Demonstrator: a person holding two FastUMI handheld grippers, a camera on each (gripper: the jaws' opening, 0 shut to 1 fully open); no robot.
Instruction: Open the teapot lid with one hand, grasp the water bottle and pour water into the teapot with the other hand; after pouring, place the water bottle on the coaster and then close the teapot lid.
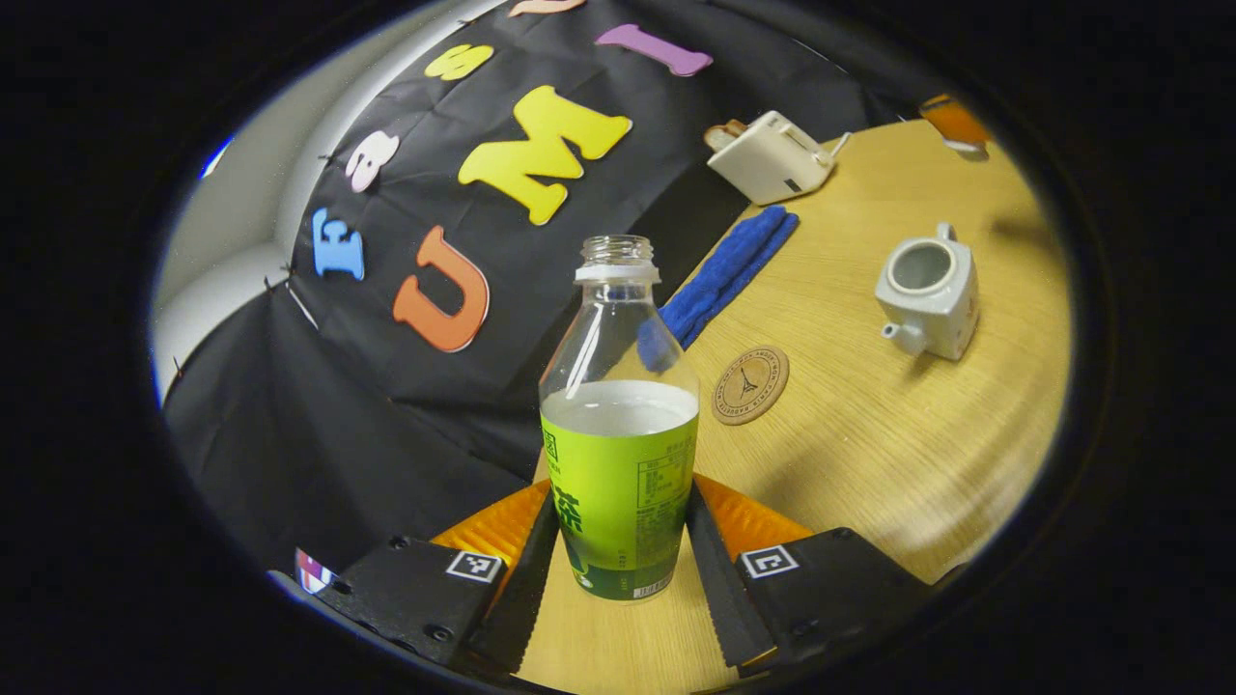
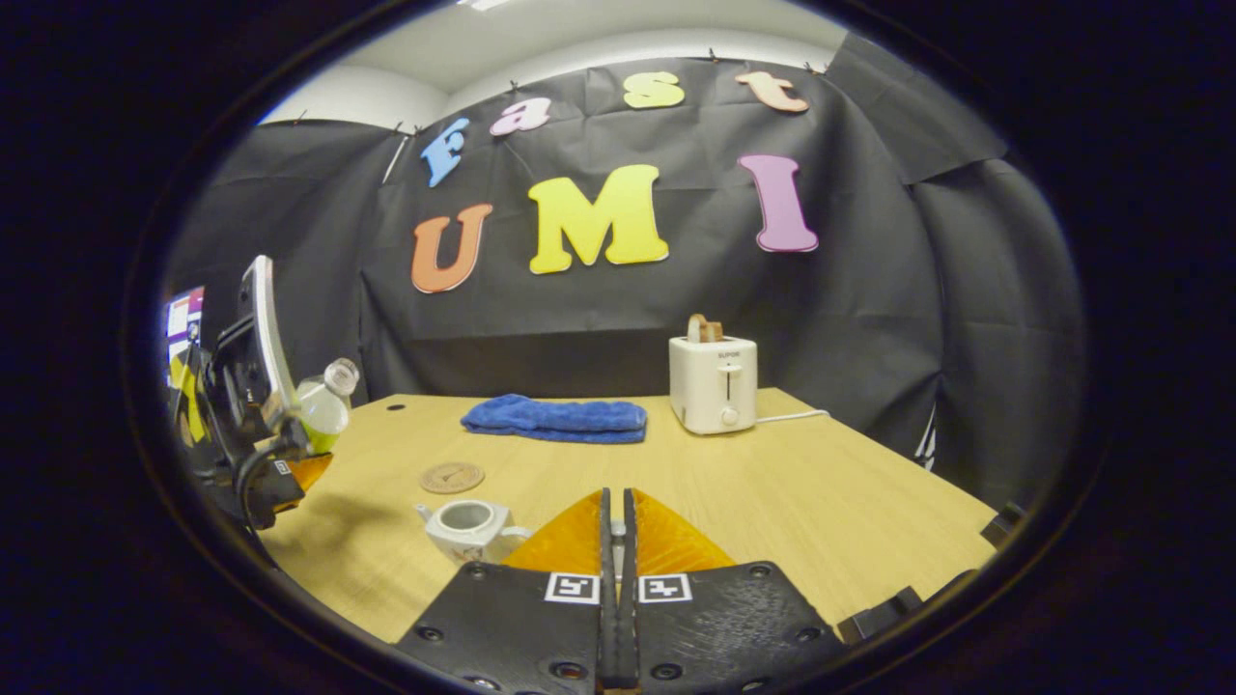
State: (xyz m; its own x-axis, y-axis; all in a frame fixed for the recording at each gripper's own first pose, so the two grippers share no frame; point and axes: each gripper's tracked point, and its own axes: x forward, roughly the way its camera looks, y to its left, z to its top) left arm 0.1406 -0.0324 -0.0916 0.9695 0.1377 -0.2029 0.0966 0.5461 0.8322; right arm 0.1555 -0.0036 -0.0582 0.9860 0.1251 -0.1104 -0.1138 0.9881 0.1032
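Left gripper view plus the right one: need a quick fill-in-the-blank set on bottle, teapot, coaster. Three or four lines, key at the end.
1. The left tool grips the water bottle, which has no ____ on its neck.
2. The teapot stands on the table with its lid ____.
3. The round coaster lies between the bottle and the ____.
4. The blue towel lies beside the white ____.

Missing words: cap; off; teapot; toaster

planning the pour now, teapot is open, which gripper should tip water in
Left. The left gripper already clamps the uncapped water bottle, lifted off the table, with the open teapot ahead. The right gripper is shut near the teapot.
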